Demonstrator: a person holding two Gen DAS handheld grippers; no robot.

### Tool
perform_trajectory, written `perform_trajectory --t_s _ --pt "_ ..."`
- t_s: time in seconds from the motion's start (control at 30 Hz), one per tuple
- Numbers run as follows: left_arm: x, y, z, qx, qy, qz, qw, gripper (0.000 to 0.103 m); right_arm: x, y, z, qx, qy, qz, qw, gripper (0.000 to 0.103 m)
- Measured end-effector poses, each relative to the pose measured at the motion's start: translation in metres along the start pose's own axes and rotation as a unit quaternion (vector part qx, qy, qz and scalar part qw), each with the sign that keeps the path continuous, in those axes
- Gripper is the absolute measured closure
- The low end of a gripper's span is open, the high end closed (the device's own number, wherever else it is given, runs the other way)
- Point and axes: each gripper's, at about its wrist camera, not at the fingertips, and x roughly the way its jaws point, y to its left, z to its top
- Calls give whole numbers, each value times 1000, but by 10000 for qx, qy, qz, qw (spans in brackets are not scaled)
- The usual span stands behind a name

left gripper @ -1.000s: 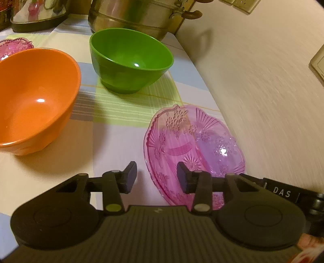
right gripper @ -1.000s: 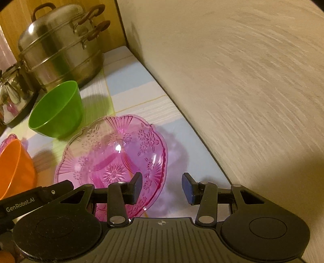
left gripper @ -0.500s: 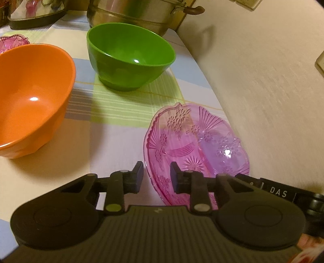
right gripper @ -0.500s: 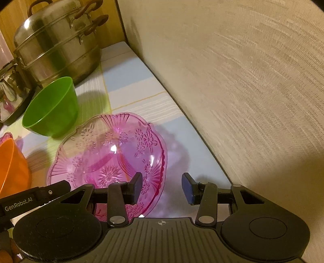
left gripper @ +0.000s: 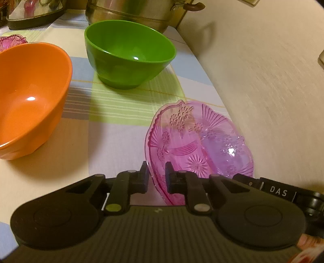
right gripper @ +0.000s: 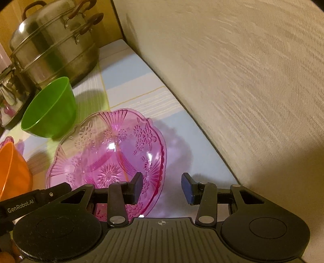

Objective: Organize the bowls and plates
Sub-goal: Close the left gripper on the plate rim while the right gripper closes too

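A pink patterned glass dish (left gripper: 199,141) lies on the checked tablecloth beside the wall; it also shows in the right wrist view (right gripper: 109,153). My left gripper (left gripper: 157,178) has its jaws closed on the dish's near-left rim. My right gripper (right gripper: 161,188) is open, its left finger over the dish's right rim and its right finger outside, above the cloth. A green bowl (left gripper: 129,52) stands upright behind the dish. An orange bowl (left gripper: 30,95) stands to the left.
A beige wall (right gripper: 243,81) runs along the right side of the table. A large steel steamer pot (right gripper: 54,46) stands at the back. A second pink dish (left gripper: 12,41) peeks out behind the orange bowl. A dark tray with shiny items (left gripper: 34,12) is at back left.
My left gripper's jaws have closed in from wide open onto the pink dish's rim. The right gripper has stayed open and hardly moved.
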Motion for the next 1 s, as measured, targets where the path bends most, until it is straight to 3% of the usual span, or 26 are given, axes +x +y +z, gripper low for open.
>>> perform_trajectory --t_s 0.27,1.0 --pt "2 0 0 4 -4 3 10000 93 0 5 -3 -9 -16 27 10000 86" --pt "-15 3 0 -33 -129 -44 9999 93 -18 13 -7 -64 -139 99 9998 88"
